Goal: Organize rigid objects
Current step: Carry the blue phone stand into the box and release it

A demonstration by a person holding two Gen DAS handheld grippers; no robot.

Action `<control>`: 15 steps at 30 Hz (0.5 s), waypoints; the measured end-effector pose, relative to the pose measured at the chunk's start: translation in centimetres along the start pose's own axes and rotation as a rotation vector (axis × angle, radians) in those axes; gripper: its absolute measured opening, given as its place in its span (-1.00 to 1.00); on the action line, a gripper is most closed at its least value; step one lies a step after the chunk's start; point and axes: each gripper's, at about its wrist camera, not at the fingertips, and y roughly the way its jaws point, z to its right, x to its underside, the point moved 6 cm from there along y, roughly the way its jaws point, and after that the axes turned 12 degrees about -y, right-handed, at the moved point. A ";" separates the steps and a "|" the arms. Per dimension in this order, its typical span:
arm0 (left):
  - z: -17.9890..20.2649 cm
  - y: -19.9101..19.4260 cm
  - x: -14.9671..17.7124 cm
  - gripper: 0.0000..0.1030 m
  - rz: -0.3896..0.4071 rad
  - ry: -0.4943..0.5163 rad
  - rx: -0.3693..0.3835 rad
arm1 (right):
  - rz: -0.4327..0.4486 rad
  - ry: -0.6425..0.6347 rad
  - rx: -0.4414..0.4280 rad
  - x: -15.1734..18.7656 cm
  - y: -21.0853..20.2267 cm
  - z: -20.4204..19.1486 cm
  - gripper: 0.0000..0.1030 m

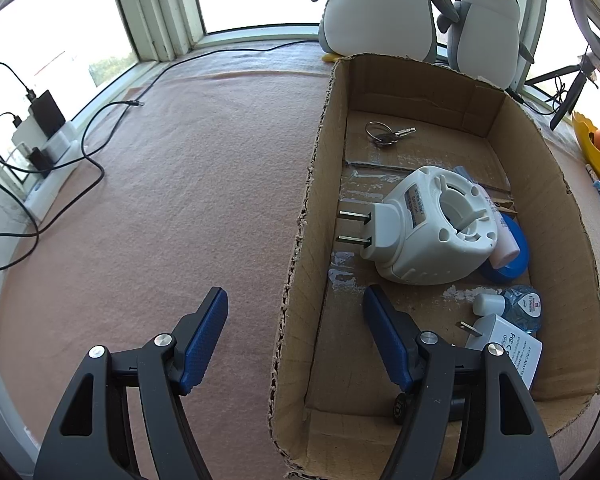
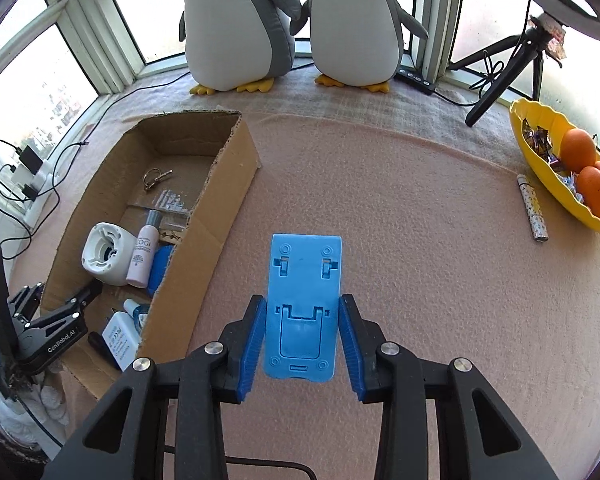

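Clamped the right gripper (image 2: 302, 304) on the blue stand (image 2: 302, 300), pads pressed against both long edges, and held it above the pink cloth (image 2: 400, 220) just right of the cardboard box (image 2: 236, 168), not yet inside. Spread the left gripper (image 1: 294, 292) across the box's near wall, one finger outside and one inside, jaws apart and gripping nothing.

Judged the job well along. Found already in the box: a white plug-in device (image 1: 432, 232), a key ring (image 1: 384, 134) at the far end, a pink bottle (image 2: 142, 256), a blue round lid (image 1: 512, 256), a wooden clothespin (image 1: 500, 204), a small clear bottle (image 1: 520, 308) and a white adapter (image 1: 512, 348). Reckoned the stand as the piece in hand, with a patterned stick (image 2: 534, 210) lying loose on the cloth near the yellow bowl (image 2: 540, 168) as probably the last one left (could not tell whether the bowl itself belonged to the task).

Read "GenRobot.AI" on the left gripper's body in the right wrist view, "FC" and "AC/DC ADAPTER" on the adapter, and letters ending in "OGI" on the pink bottle. Could not make out the blue label on the plug-in device or the round sticker on the clear bottle
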 end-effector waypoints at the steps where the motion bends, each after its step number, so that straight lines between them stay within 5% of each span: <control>1: 0.0 0.0 0.0 0.38 0.000 0.000 0.000 | 0.009 -0.007 -0.007 -0.5 -0.2 -0.5 -0.36; 15: -0.2 -0.1 0.0 0.38 0.005 0.003 -0.010 | 0.076 -0.113 -0.078 -6.0 0.1 -6.2 -0.36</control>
